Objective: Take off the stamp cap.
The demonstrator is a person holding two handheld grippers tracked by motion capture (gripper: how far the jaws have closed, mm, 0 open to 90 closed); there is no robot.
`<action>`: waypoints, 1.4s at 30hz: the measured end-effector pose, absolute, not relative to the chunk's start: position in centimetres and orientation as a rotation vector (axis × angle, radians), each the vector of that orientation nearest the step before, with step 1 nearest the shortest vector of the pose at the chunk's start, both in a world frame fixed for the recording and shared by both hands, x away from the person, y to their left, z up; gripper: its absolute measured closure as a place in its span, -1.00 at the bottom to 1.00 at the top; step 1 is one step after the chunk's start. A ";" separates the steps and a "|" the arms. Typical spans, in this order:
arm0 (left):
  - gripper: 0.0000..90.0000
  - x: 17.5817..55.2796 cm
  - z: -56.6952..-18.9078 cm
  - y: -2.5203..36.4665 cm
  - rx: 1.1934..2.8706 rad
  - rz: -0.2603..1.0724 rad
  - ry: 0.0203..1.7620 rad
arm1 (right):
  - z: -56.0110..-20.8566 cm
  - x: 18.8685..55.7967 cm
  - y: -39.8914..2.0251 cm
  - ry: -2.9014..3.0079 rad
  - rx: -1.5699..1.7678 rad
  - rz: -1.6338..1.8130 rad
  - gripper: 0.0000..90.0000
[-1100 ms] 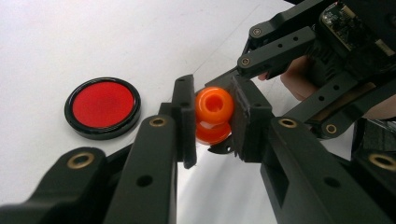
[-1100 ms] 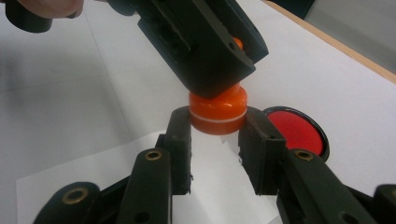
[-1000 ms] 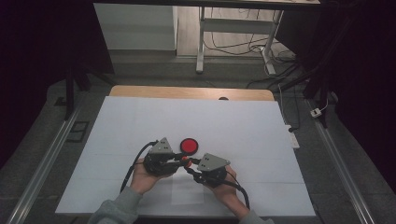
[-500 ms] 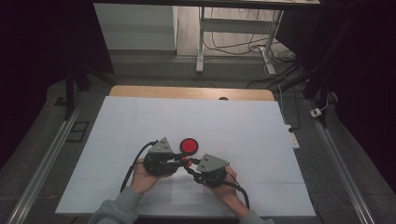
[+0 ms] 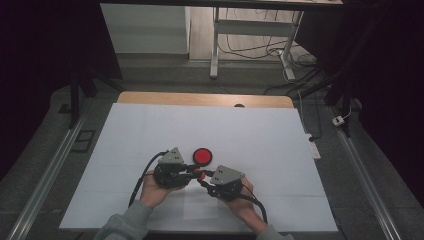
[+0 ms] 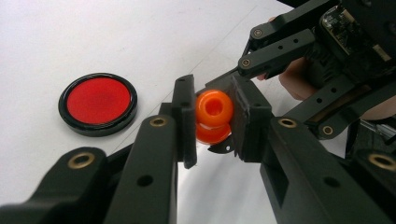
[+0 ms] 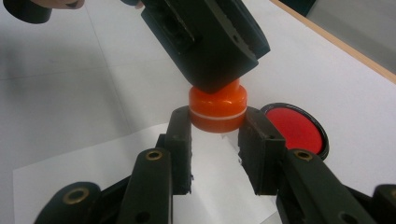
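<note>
1 orange piece (image 6: 213, 116), 1 red disc (image 5: 203, 156), 2 grippers: left (image 5: 192, 171), right (image 5: 201, 178).

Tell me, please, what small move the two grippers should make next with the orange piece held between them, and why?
Probably twist or pull the two halves gently apart. The left gripper and the right gripper are each shut on one end of the orange two-part piece, held just above the white table, and a pale seam rings its middle. The red disc lies untouched beside them.
</note>
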State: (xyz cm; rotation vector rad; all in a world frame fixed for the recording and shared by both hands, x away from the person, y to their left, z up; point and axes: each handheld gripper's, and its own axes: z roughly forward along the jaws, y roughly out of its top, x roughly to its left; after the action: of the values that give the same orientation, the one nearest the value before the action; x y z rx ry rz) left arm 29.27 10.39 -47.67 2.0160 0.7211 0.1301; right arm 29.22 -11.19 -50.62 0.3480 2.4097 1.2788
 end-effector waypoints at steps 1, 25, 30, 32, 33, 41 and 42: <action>0.62 29.2 -47.7 10.3 2.012 0.132 0.723 | -50.6 29.2 -11.2 2.410 0.348 1.279 0.46; 0.62 29.2 -46.7 12.6 1.901 0.151 0.751 | -51.7 29.3 -11.2 2.461 0.357 1.247 0.47; 0.62 29.3 -47.0 12.5 1.917 0.130 0.748 | -51.1 29.1 -11.0 2.450 0.341 1.263 0.46; 0.62 29.2 -47.0 12.3 1.925 0.127 0.738 | -51.1 29.3 -11.2 2.451 0.365 1.281 0.46; 0.62 29.2 -46.9 12.3 1.926 0.123 0.736 | -51.0 29.3 -11.3 2.450 0.374 1.293 0.46; 0.62 29.3 -47.0 12.5 1.935 0.129 0.737 | -50.9 29.6 -12.1 2.426 0.421 1.350 0.46; 0.62 29.2 -47.1 12.5 1.942 0.136 0.734 | -50.8 29.7 -12.2 2.422 0.427 1.348 0.46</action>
State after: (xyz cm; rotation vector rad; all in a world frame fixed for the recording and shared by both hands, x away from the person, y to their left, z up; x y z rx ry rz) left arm 29.23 12.46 -47.05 1.9418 0.7341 0.1357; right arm 29.66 -12.16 -50.81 0.4268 2.4223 1.3485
